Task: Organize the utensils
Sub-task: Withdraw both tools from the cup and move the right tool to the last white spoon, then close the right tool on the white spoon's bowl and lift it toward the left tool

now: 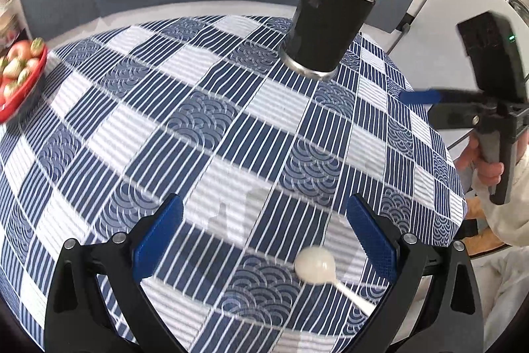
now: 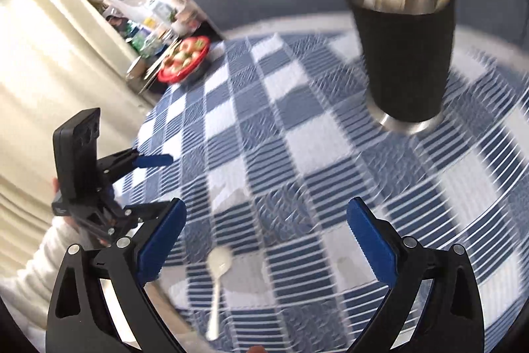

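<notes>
A white spoon lies flat on the checked blue-and-white tablecloth, bowl up, just inside the right finger of my left gripper, which is open and holds nothing. The same spoon lies below and between the fingers of my right gripper, nearer its left finger; that gripper is open and bare too. A black utensil cup with a steel rim stands at the far side, holding wooden chopsticks and a white spoon. In the right wrist view the cup is at upper right, blurred.
A red bowl of apples sits at the table's left edge, and the red bowl shows far left in the right wrist view. The right gripper and a hand are at the table's right edge. The left gripper is at left.
</notes>
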